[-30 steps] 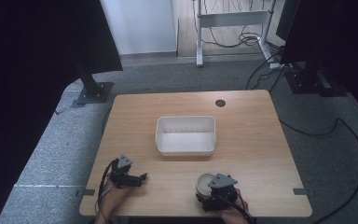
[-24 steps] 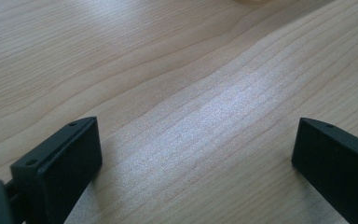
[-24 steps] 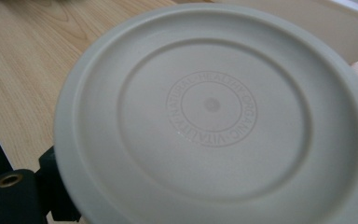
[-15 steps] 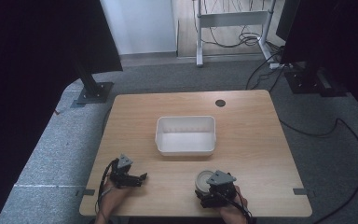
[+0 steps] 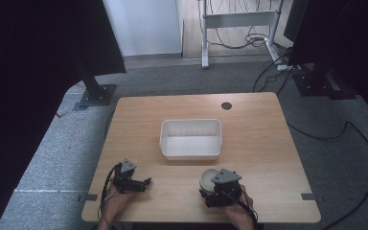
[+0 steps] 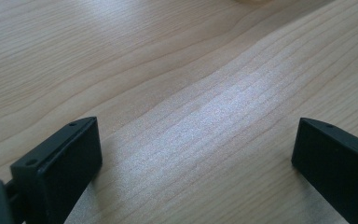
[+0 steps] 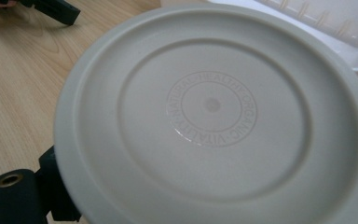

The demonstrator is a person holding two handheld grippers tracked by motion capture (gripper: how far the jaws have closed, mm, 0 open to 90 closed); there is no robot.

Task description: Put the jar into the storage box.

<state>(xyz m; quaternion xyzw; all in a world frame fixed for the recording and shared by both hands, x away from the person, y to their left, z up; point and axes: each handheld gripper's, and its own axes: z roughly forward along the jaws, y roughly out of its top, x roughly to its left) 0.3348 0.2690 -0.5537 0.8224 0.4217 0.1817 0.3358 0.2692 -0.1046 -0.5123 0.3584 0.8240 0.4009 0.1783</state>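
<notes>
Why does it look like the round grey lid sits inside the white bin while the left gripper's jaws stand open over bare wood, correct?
Not quite. The round grey lid lies on the table by the right gripper, outside the white bin, per the high view. The left gripper is open over bare wood.

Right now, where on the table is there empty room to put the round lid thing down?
Bare wood lies left and right of the white bin, behind it toward the cable hole, and in front between the left gripper and the right gripper. It is crowded only at the near right, where the round lid sits against the right gripper.
</notes>
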